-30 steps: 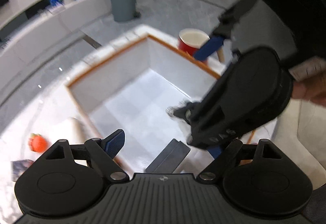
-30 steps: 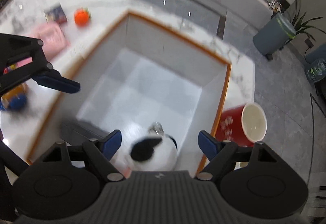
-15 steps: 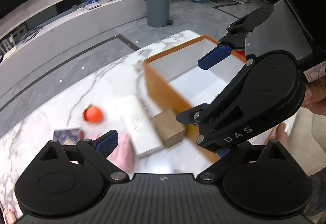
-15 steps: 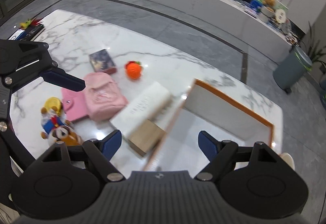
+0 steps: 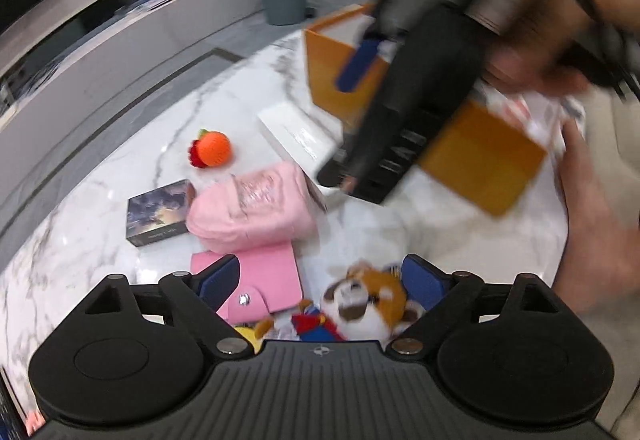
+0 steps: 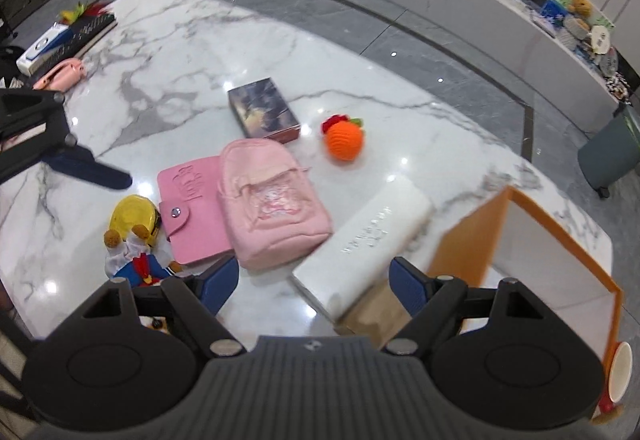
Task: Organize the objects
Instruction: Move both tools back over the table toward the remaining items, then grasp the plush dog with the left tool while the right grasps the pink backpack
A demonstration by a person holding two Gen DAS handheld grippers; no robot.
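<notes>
- My left gripper (image 5: 320, 280) has its fingers spread wide with nothing clamped; a plush toy (image 5: 360, 304) with an orange-and-white head lies on the tabletop (image 5: 120, 144) under the gap, closer to the right finger. No contact that I can confirm.
- My right gripper (image 6: 314, 282) is likewise wide open and empty. Below its gap: bare marble and the near end of a long white box (image 6: 364, 236).
- The white box lies diagonally, its near end resting on a small brown carton (image 6: 368, 314), just beside the orange-walled box (image 6: 464, 240) with white interior at the tabletop's right end.
- Pink backpack (image 6: 272, 200) lies flat mid-table, touching a pink snap wallet (image 6: 194, 208) on its left.
- Beyond the backpack: a dark picture box (image 6: 264, 114) and an orange knitted fruit (image 6: 344, 140), apart from each other.
- The plush toy in the right view (image 6: 132, 244) lies left of the wallet, yellow hat toward the far side.
- A red cup (image 6: 618, 376) lies just beyond the orange box at the frame's edge.
- Left view is motion-blurred; the right gripper and the person's hand (image 5: 532, 52) cross over the orange box there.
</notes>
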